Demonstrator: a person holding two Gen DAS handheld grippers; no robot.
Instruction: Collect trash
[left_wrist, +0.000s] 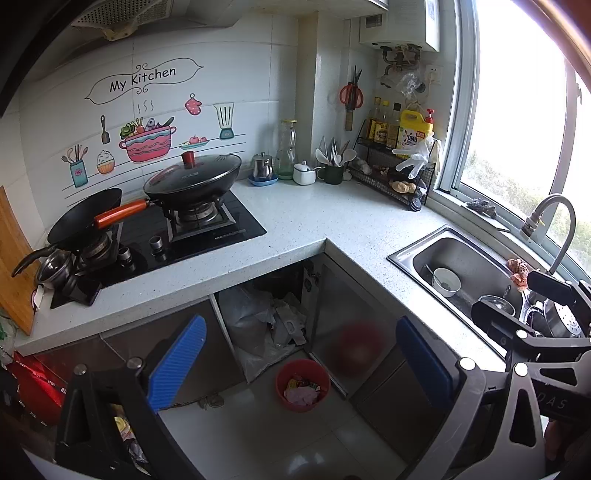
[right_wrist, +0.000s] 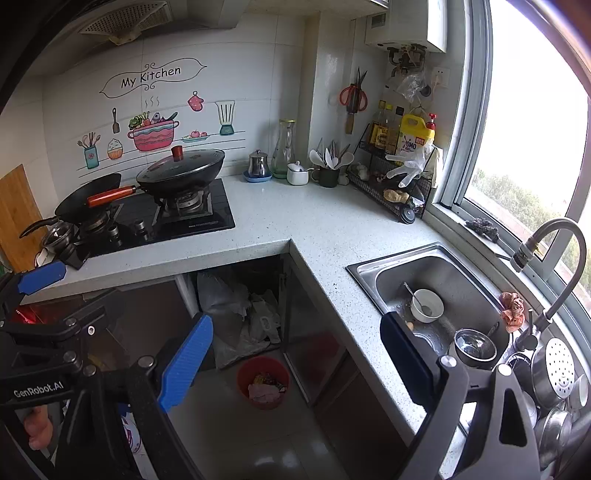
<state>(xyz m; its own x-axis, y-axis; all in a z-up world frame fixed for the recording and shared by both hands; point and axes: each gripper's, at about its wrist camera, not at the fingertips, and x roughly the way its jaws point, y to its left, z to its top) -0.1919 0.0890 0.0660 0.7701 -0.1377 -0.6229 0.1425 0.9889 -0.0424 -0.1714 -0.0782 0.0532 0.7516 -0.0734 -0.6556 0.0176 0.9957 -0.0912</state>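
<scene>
A red trash bin stands on the floor under the corner of the L-shaped counter; it holds crumpled wrappers and paper. It also shows in the right wrist view. My left gripper is open and empty, held high above the floor with the bin between its blue pads. My right gripper is open and empty, hovering over the counter edge beside the sink. The right gripper also shows in the left wrist view at the right, the left gripper in the right wrist view at the left.
A gas stove carries two woks. Crumpled plastic bags fill the open cabinet under the counter. The sink holds a white bowl and a steel pot. A condiment rack, jars and a faucet line the window side.
</scene>
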